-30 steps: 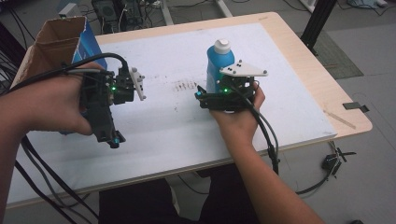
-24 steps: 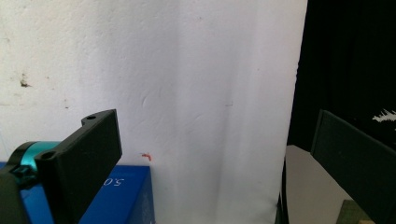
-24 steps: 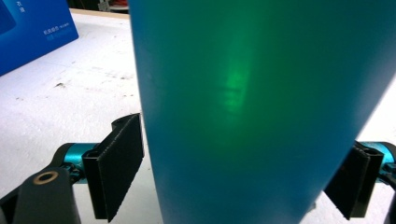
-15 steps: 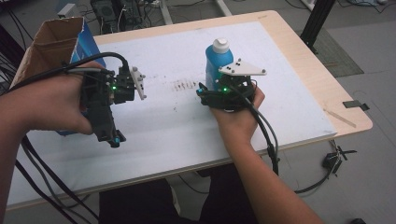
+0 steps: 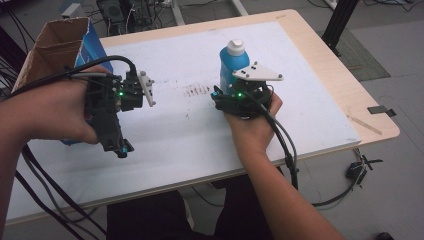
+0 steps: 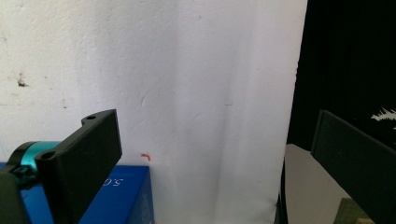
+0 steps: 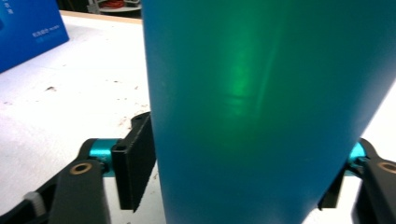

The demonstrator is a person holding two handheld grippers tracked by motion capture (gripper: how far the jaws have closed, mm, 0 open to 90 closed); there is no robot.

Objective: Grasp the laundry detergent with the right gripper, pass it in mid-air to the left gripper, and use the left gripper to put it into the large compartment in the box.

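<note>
A blue bottle (image 5: 234,62) with a white cap stands upright on the white mat (image 5: 190,125), right of centre. My right gripper (image 5: 235,89) reaches it from the near side. Its jaws have just been closing, and in the right gripper view both black pads (image 7: 135,163) rest against the sides of the bottle (image 7: 261,112). My left gripper (image 5: 120,148) is held above the mat's left part, its jaws pointing toward the near edge. In the left gripper view my left gripper (image 6: 215,126) stands wide open with nothing between the jaws.
An open cardboard box with blue sides (image 5: 75,45) stands at the far left, partly behind my left hand; its blue face (image 7: 25,28) shows in the right gripper view. Dark smudges (image 5: 197,90) mark the mat's middle. The wooden table edge (image 5: 360,95) runs along the right.
</note>
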